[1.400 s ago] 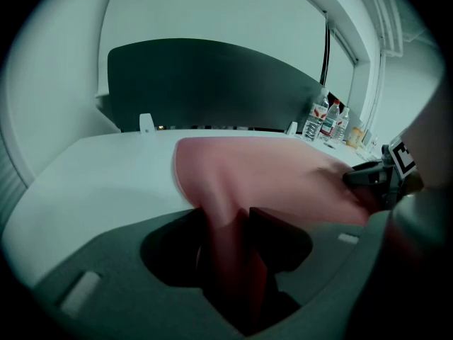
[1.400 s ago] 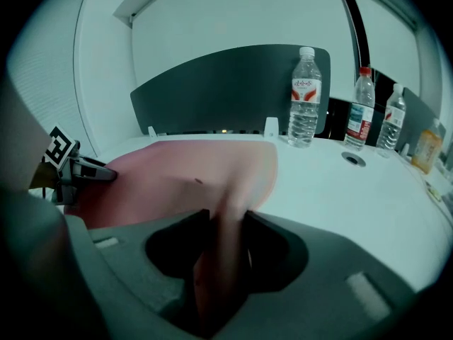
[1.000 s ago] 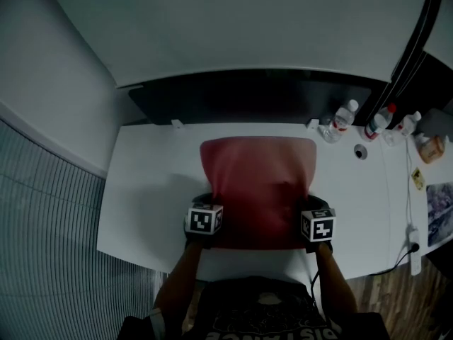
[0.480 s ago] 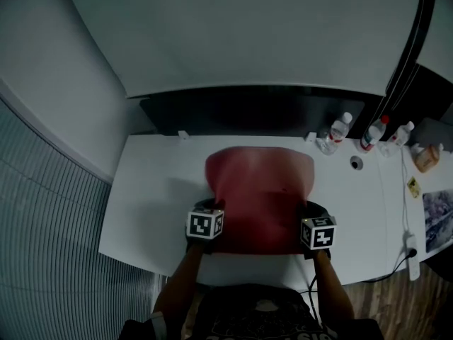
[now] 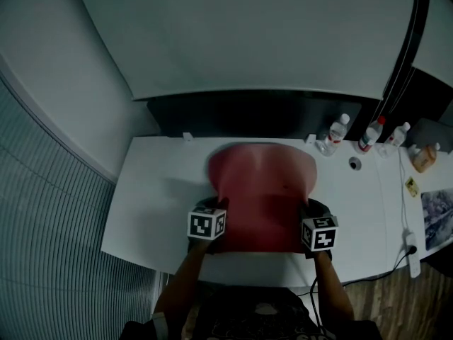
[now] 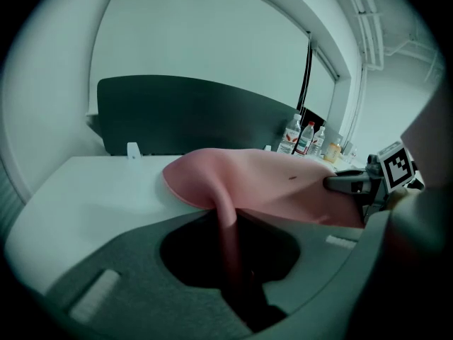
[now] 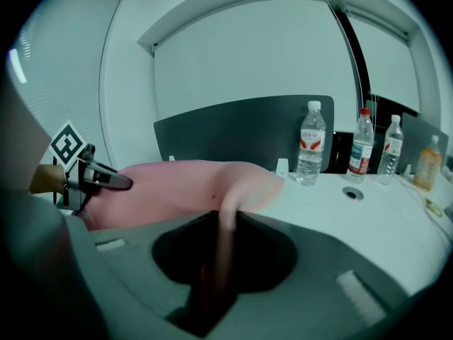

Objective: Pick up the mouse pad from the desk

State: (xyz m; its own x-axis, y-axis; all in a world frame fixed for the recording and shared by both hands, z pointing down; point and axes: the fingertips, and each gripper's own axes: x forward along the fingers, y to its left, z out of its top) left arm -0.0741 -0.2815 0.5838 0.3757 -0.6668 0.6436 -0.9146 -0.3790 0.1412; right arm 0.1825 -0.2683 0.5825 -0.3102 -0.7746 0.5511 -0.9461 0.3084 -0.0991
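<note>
Over the white desk's (image 5: 152, 190) near edge, the left gripper (image 5: 211, 211) and right gripper (image 5: 312, 211) each pinched a near corner of the red mouse pad (image 5: 263, 190), jaws clamped on its thin edge. The pad sagged between them toward the desk's middle. Three bottles (image 5: 338, 129) stood at the far right edge before a dark divider panel (image 5: 248, 112) and pale wall. Compared with a second earlier, both grippers were higher and the pad's far end had curled up, rounder.
</note>
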